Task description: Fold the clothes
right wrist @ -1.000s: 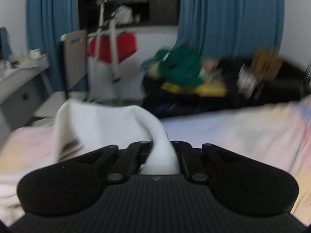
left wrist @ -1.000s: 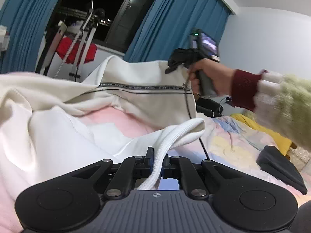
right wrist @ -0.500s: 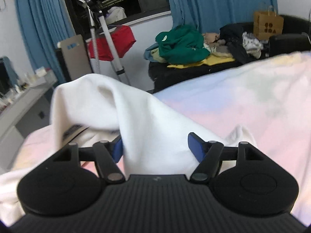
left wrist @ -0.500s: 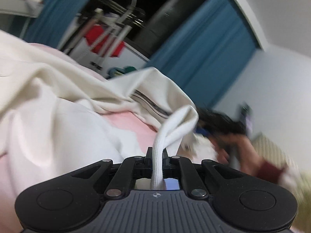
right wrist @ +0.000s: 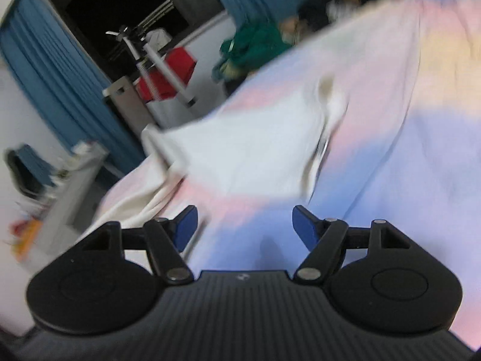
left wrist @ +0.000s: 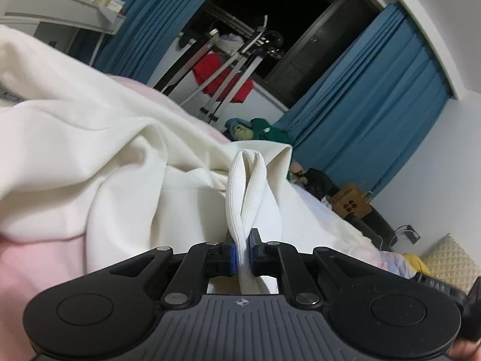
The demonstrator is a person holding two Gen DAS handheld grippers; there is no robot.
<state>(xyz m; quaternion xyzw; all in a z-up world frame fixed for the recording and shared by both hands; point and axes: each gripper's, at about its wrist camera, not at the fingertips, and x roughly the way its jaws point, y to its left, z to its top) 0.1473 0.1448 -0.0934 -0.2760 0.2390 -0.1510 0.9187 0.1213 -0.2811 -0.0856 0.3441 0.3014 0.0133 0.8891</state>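
Observation:
A cream-white garment (left wrist: 90, 150) lies rumpled across a pastel bed sheet. My left gripper (left wrist: 243, 251) is shut on the garment's ribbed white hem (left wrist: 245, 186), which loops up out of the blue pads. In the right wrist view the same garment (right wrist: 240, 156) lies spread on the sheet ahead, blurred by motion. My right gripper (right wrist: 245, 225) hangs just above the sheet short of the cloth; its jaws are opening, with nothing between the blue pads.
The pastel sheet (right wrist: 390, 120) fills the right side. Behind the bed stand blue curtains (left wrist: 375, 114), a drying rack with red cloth (left wrist: 222, 81), a heap of green clothes (right wrist: 252, 48), a cardboard box (left wrist: 350, 204) and a white desk (left wrist: 60, 15) at left.
My right gripper let go of the white garment, opened wide, and swung down and away from it. My left gripper rolled and shifted, still pinching the ribbed hem.

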